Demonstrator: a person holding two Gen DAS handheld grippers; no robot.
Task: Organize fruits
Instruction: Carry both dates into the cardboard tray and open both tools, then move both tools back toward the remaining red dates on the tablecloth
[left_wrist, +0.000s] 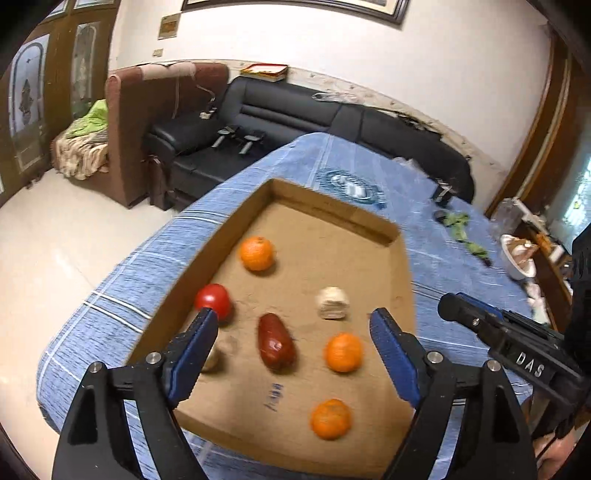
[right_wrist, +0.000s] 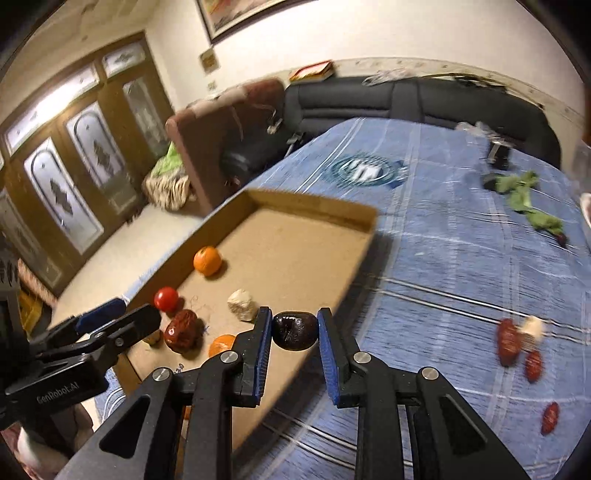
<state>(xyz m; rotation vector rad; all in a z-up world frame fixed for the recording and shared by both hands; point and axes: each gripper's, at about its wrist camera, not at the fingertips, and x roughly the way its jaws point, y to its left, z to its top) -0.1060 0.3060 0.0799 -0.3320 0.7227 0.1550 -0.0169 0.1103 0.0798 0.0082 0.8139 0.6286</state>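
A living room table under a blue cloth (right_wrist: 461, 258) bears a cardboard tray (right_wrist: 295, 206). The right gripper (right_wrist: 294, 328) pinches a dark fruit (right_wrist: 294, 330) above the tray's near right edge; carry it inward over bare cardboard, lower, then release. The left gripper (left_wrist: 295, 325) hangs wide and empty over the red date (left_wrist: 276, 347) inside the tray.

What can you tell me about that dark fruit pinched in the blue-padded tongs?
The dark fruit is small, rounded, nearly black and glossy, with a dimple facing the camera. The right gripper clamps it between its two blue pads, one on each side. It hangs above the near edge of the cardboard tray, touching nothing else.
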